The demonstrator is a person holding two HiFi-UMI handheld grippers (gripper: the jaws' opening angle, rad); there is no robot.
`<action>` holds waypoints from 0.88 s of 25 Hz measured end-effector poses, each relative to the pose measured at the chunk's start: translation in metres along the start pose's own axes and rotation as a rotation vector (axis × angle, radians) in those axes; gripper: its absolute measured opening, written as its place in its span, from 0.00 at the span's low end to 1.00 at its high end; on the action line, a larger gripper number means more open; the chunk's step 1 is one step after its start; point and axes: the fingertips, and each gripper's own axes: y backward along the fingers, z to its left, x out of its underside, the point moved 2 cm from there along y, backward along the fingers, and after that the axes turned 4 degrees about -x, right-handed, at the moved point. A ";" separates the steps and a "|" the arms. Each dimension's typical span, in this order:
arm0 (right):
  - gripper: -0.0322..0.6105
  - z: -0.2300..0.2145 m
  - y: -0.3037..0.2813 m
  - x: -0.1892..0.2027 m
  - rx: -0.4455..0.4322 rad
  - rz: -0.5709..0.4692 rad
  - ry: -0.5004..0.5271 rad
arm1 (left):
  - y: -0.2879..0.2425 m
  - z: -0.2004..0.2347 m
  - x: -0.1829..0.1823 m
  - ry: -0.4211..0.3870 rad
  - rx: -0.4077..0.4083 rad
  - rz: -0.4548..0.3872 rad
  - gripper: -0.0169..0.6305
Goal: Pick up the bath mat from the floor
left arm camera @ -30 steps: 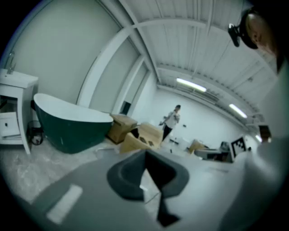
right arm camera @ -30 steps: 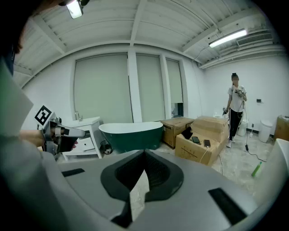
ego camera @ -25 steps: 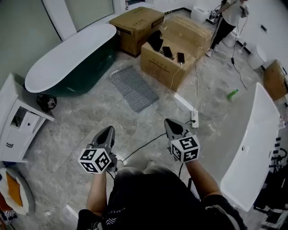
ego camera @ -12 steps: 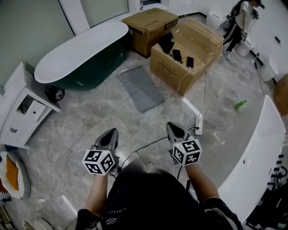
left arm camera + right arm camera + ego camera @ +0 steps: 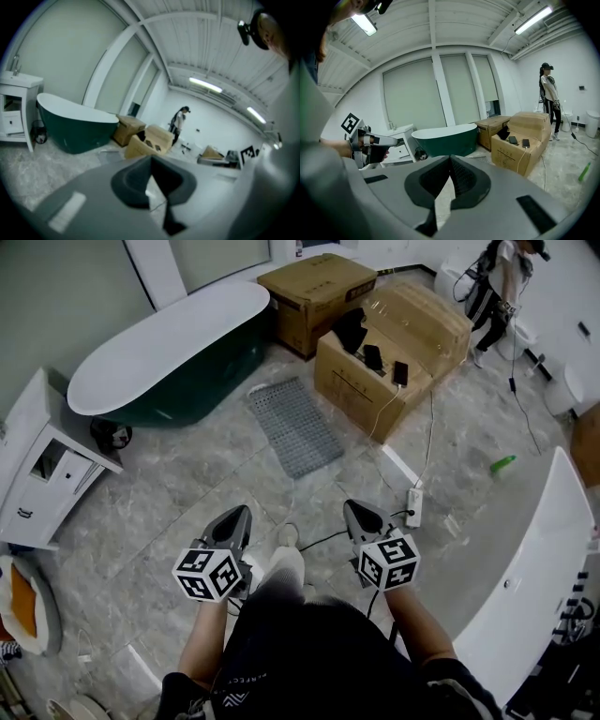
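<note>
Head view: the bath mat [image 5: 295, 426] lies flat on the floor [image 5: 178, 498], between the dark green bathtub [image 5: 169, 352] and the cardboard boxes [image 5: 375, 381], well ahead of both grippers. Compared with one second ago, the mat, tub and boxes all sit slightly further right in the frame, so the camera has shifted, not the mat. The mat keeps its place relative to the tub and boxes. A light shoe [image 5: 286, 538] now reaches forward between the two grippers, further ahead than half a second ago. This indicates a step toward the mat.

Left gripper [image 5: 234, 516]: jaws together, nothing between them.
Right gripper [image 5: 357, 512]: jaws together, nothing between them, unchanged over the last second.

Both grippers point forward toward the mat at about the same height, with no contact made.

Right gripper view: a grey strip on the floor in front of the tub is probably the mat, but it is too small to confirm.

Meaning for the task: the approach is under way and the pick has not begun. The remaining steps are judged to be closing the distance, lowering, opening the jaws and taking an edge. A thin mat lying flat likely offers only a corner or edge for a hold. A dark cable [image 5: 314, 542] crosses the floor toward the power strip [image 5: 409, 501], so it is judged a trip risk.
</note>
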 end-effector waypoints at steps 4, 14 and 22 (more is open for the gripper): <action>0.05 -0.013 -0.033 -0.009 -0.003 0.021 0.005 | -0.031 0.019 -0.017 0.006 0.003 -0.012 0.03; 0.05 -0.050 -0.152 -0.076 -0.013 0.017 0.037 | -0.125 0.079 -0.084 -0.010 0.027 0.003 0.03; 0.05 -0.065 -0.218 -0.094 -0.041 0.055 0.012 | -0.186 0.112 -0.107 0.022 0.037 0.031 0.03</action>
